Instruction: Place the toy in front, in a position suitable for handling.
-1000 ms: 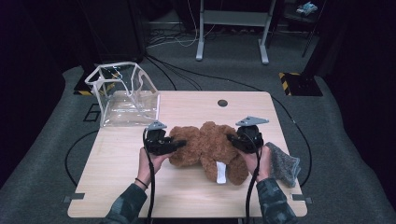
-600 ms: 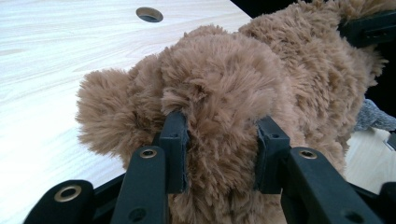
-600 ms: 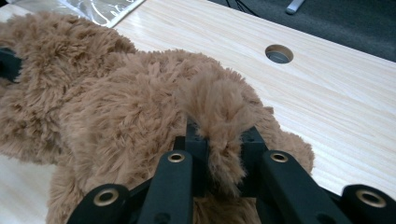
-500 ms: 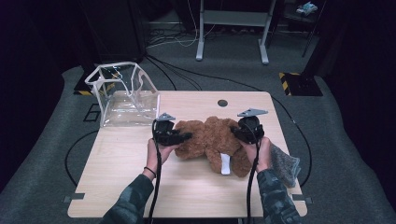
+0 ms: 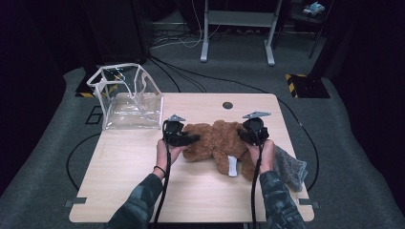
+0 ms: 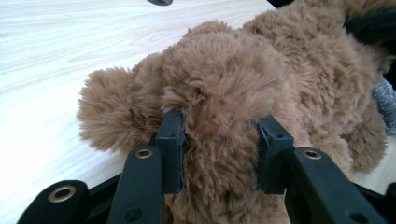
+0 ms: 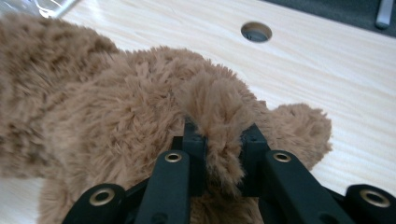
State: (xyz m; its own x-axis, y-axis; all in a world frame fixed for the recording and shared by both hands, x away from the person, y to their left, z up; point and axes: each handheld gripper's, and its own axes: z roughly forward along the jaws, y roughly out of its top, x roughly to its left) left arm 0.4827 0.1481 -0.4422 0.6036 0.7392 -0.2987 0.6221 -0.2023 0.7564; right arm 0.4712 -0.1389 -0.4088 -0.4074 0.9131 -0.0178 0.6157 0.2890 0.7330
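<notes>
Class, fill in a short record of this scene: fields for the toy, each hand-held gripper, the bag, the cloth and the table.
toy: brown plush bear, lying mid-table
left hand-held gripper: jaws pinch a wad of the bear's fur
right hand-held gripper: jaws pinch a tuft of fur
bag: clear bag, open, at the far left corner
cloth: grey cloth, at the right edge
table: light wood table, round hole near the far edge

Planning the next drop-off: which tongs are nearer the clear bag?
Left. The left tongs grip the plush bear just right of the clear bag; the right tongs grip the bear's far side.
</notes>
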